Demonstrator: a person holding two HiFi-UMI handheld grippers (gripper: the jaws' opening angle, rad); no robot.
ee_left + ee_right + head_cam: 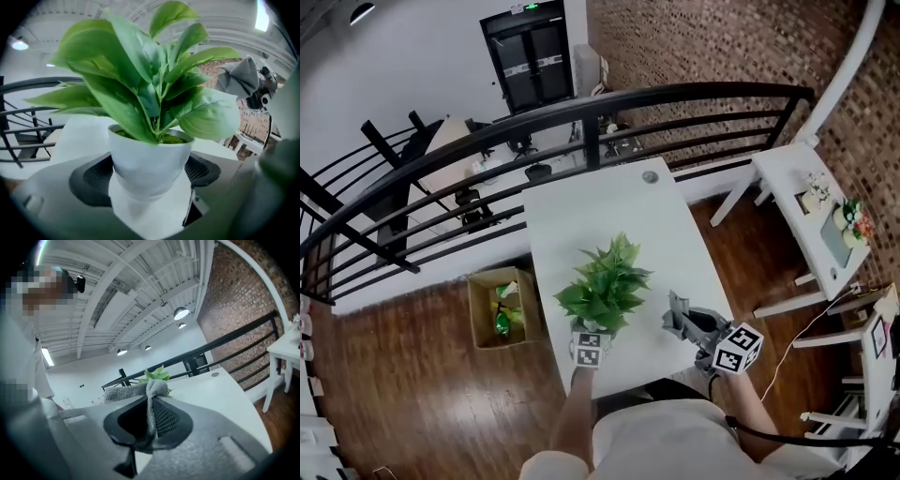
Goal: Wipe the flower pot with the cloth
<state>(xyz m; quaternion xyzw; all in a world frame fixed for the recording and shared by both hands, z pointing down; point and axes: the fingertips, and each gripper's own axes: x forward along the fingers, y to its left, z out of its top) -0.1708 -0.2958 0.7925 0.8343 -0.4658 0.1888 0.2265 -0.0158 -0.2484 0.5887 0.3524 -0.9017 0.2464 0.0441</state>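
Observation:
A leafy green plant [605,286] stands in a white flower pot [150,159] near the front of the white table [609,211]. In the head view the leaves hide most of the pot. My left gripper [596,334] reaches it from the near side. In the left gripper view its dark pads [91,180] sit against both sides of the pot's lower half. My right gripper [682,321] hovers to the pot's right, shut on a grey cloth [152,401] that bunches above the jaws. The cloth [241,77] also shows in the left gripper view, up and to the right.
A black railing [581,108] runs behind the table. On the wooden floor at the left is an open cardboard box [499,307]. A white side table [811,216] with small items stands at the right, by the brick wall. A small round fitting [650,176] sits at the table's far edge.

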